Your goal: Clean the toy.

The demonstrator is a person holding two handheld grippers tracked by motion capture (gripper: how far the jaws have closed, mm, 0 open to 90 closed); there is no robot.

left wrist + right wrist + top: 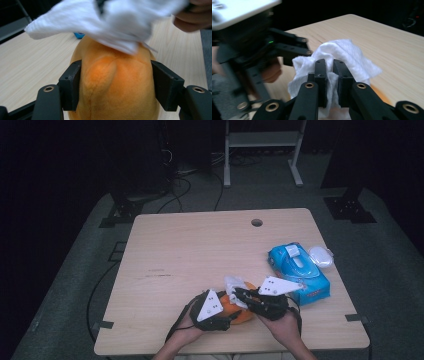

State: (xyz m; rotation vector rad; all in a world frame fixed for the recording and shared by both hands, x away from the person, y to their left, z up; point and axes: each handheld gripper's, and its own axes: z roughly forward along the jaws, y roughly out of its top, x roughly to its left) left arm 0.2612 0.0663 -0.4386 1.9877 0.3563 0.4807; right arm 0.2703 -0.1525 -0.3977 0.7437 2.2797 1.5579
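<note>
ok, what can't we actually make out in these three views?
- Orange plush toy: high view, both tongs cover most of it; left gripper view cuts off its bottom, the white wipe hides its top. What it depicts is unclear.
- Wipe: blurred in the left gripper view.
- Blue wipes pack: label print too small in the high view.
- Left tongs: blurred in the right gripper view.
- Right tongs: the wipe hides their pads.

No text, label, brand, number or sign is showing clearly enough to be read in any view. The blue wipes pack, lying on the table beyond the right gripper, is carrying a small red patch of print near its closest edge, but it is coming through too small and blurred to make out.
</note>
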